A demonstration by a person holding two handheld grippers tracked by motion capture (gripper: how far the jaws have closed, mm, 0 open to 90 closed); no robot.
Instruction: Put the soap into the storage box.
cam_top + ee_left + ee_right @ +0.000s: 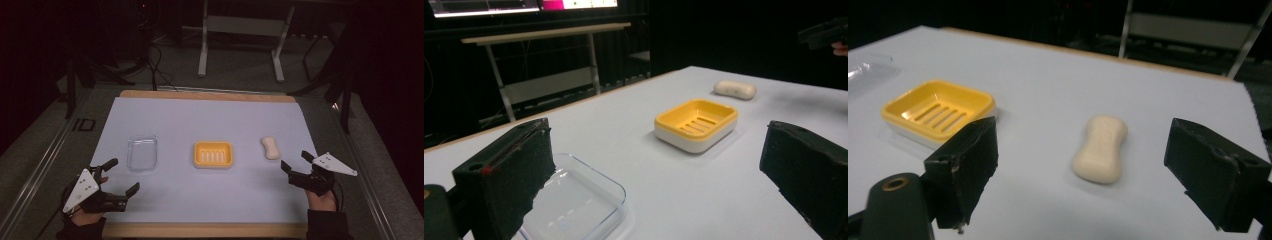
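Note:
A yellow soap dish point(213, 154) point(696, 124) point(938, 113) with a slotted floor sits at the middle of the white table. To its right lies a cream bar of soap point(270, 147) point(735, 89) point(1100, 148). A clear plastic lid point(142, 152) point(574, 202) lies to the dish's left. My left gripper point(123, 175) point(659, 175) hovers near the front left, open and empty, just short of the lid. My right gripper point(296, 160) point(1088, 165) stands open at the front right, a little short of the soap, which lies ahead between its jaws, untouched.
The white sheet point(200, 125) covers a wooden table top point(205, 95) with edges showing front and back. Beyond the table stand a white frame point(240, 30) and dark cables on the floor. The other gripper point(824, 35) shows far off in the left gripper view.

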